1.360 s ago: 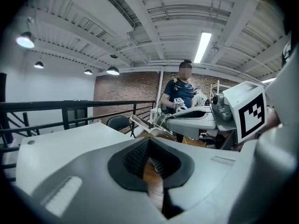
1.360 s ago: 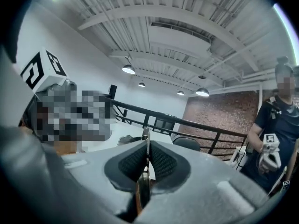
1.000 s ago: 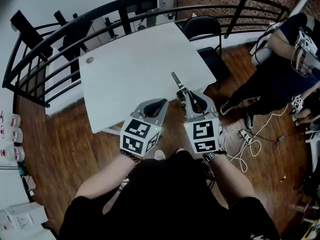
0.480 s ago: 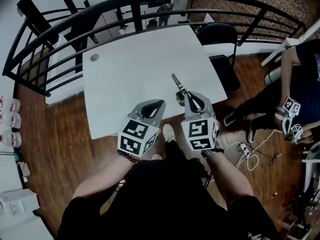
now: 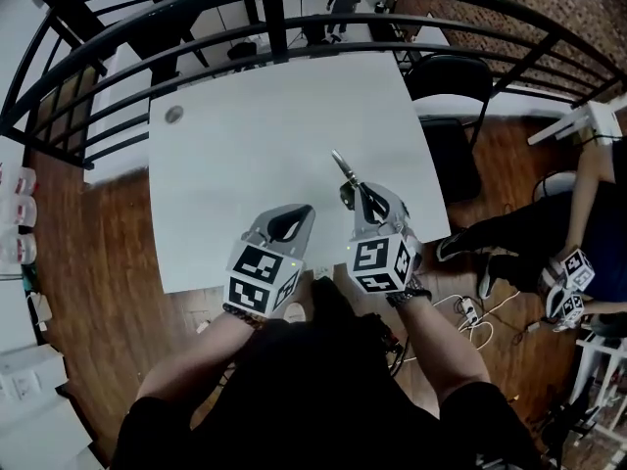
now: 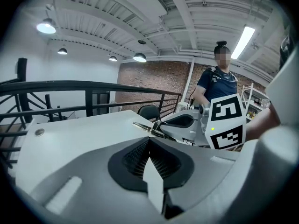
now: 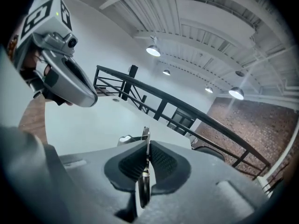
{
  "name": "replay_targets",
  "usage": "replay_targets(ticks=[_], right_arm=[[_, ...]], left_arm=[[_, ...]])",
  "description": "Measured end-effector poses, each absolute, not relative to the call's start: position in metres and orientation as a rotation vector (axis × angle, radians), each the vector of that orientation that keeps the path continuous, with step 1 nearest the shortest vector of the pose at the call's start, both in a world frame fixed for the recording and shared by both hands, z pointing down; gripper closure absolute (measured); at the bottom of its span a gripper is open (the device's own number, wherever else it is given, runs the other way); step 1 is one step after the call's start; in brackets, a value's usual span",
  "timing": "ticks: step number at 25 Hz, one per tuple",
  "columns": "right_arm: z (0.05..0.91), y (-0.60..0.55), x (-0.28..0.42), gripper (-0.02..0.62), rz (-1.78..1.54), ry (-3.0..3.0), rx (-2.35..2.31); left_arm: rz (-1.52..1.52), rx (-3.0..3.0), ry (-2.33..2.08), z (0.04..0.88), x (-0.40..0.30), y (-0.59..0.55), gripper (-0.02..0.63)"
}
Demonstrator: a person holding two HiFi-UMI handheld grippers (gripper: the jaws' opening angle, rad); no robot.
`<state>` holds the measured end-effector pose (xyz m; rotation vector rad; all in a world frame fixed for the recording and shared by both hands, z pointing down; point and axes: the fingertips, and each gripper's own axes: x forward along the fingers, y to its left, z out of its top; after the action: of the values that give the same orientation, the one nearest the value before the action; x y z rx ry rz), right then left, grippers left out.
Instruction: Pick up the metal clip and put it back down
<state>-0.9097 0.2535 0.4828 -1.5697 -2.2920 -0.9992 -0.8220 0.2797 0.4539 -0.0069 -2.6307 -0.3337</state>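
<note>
Left gripper [image 6: 149,141] sits over the white table [image 6: 79,134], jaws together, nothing between them. Just beyond, the right gripper [image 6: 161,125] pinches the metal clip [image 6: 142,126]. A person [image 6: 217,83] stands behind.

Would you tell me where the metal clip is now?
In the head view the metal clip is clamped in the right gripper, over the white table's near right part, beside the left gripper.
</note>
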Motion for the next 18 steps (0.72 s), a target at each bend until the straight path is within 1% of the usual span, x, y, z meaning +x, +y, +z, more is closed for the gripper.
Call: replay_targets(ticks=[10,18], right_arm=[[0.553,0.312,-0.970,0.600,-1.252,-2.149,-1.659],[0.589,0.340,-0.981,0.600,-1.334,-2.092,-1.716]], left_arm=[[-0.412,-0.065,-2.528,0.492,-0.874,0.318,0.591],[-0.451,-0.121,-2.448,0.520,-0.887,0.344,0.591]])
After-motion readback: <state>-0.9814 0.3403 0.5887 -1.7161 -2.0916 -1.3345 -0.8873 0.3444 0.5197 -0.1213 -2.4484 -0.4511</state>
